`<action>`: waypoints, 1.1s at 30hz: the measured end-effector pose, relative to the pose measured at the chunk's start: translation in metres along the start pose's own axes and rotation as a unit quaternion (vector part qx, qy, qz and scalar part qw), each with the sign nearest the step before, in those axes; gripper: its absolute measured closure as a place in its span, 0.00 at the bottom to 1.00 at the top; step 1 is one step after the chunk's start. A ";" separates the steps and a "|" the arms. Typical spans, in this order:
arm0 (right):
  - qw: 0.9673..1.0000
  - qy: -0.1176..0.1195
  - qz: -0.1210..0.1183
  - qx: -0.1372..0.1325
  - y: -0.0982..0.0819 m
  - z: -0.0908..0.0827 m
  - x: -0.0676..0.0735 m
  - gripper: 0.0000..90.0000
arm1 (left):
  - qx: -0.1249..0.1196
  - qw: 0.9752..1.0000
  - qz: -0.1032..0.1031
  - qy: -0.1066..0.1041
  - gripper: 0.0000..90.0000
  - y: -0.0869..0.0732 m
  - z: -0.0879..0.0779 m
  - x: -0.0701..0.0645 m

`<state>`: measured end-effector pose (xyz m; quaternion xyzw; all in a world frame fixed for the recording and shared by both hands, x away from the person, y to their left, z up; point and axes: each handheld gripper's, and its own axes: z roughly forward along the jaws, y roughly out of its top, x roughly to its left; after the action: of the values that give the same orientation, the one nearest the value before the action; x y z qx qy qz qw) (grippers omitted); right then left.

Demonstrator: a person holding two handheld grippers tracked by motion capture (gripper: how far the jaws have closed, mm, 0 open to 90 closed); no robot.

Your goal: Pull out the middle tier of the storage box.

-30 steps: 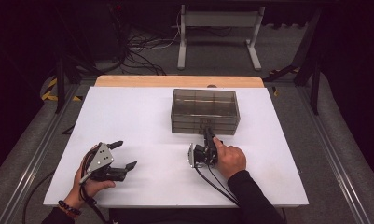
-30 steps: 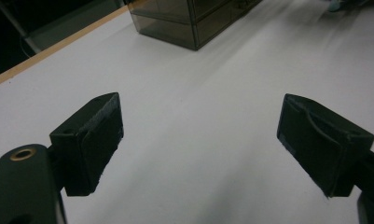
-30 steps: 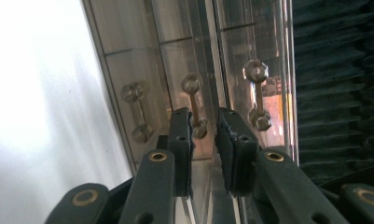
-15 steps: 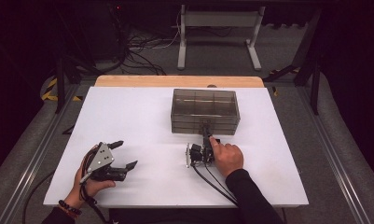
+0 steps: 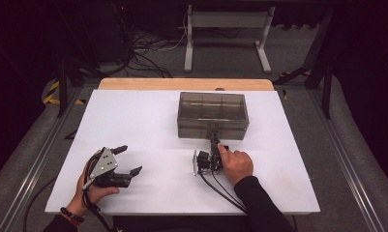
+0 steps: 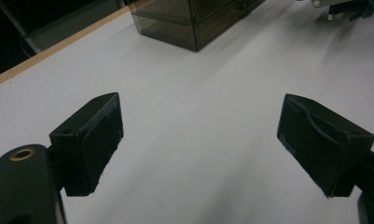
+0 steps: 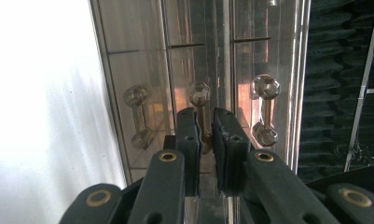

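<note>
A smoky clear drawer box (image 5: pixel 212 115) stands on the white table (image 5: pixel 148 121), right of centre. My right gripper (image 5: pixel 214 138) lies on its side in front of the box. In the right gripper view its jaws (image 7: pixel 207 128) are shut on the thin bar of the middle drawer handle (image 7: pixel 201 100). Two more handles sit on either side, one to the left (image 7: pixel 136 116) and one to the right (image 7: pixel 266 109). My left gripper (image 5: pixel 131 159) rests at the front left of the table. It stands open (image 6: pixel 198 140) with only bare table between its jaws.
The box (image 6: pixel 194 18) is far off at the top of the left gripper view, with the right gripper (image 6: pixel 348 7) beside it. A wooden strip (image 5: pixel 186 84) edges the table's far side. Cables and a metal stand (image 5: pixel 225 29) lie on the floor beyond.
</note>
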<state>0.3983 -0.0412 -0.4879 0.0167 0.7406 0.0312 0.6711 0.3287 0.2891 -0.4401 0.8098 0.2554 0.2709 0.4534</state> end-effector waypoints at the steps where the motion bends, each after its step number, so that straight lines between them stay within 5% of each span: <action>1: 1.000 0.003 0.007 0.006 0.000 -0.001 0.001 0.91 | 0.000 1.000 0.000 0.000 0.17 0.000 0.000 0.000; 30: 1.000 0.015 0.005 -0.011 -0.003 -0.020 -0.001 0.91 | 0.001 1.000 0.001 0.000 0.17 -0.001 -0.002 0.000; 33: 0.999 0.030 0.021 -0.019 -0.005 -0.020 -0.005 0.90 | 0.001 1.000 -0.001 0.001 0.17 -0.001 -0.003 0.000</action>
<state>0.3785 -0.0472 -0.4808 0.0186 0.7592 0.0603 0.6478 0.3268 0.2913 -0.4402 0.8099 0.2565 0.2710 0.4526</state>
